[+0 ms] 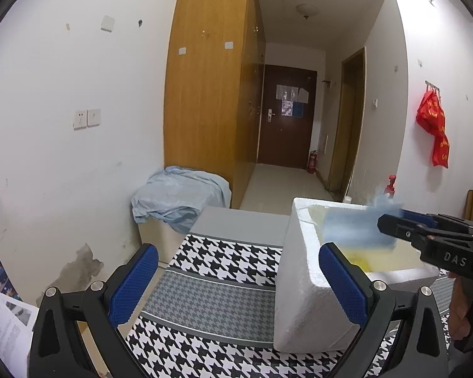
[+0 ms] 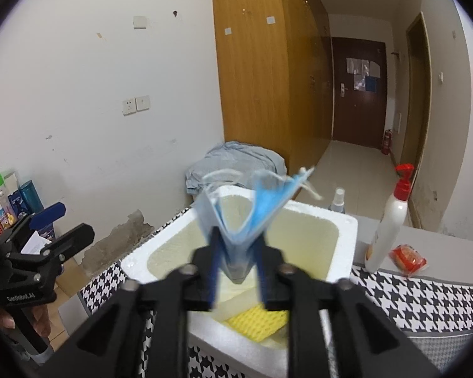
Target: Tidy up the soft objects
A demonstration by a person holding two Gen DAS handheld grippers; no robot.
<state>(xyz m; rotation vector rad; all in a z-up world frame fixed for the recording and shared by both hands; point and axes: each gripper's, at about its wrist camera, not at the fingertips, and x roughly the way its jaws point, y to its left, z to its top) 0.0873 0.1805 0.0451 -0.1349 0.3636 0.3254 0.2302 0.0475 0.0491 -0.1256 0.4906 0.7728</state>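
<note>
A blurred blue mask (image 2: 236, 217) is pinched between the closed jaws of the right gripper (image 2: 238, 271) above the foam box (image 2: 343, 252), in which a yellow sponge (image 2: 255, 321) lies, apparently against the near wall. The left gripper (image 1: 238, 283) is held spread wide with nothing between its pads, the box at its 2 o'clock. A houndstooth cloth (image 1: 217, 299) covers the table; a wardrobe (image 1: 205, 94) and a dark door (image 1: 285, 116) are seen at 12 o'clock down the hallway.

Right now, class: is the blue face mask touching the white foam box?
Apart. In the right wrist view the face mask is pinched in the right tool, raised above the foam box, with the box's hollow showing beneath it.
</note>
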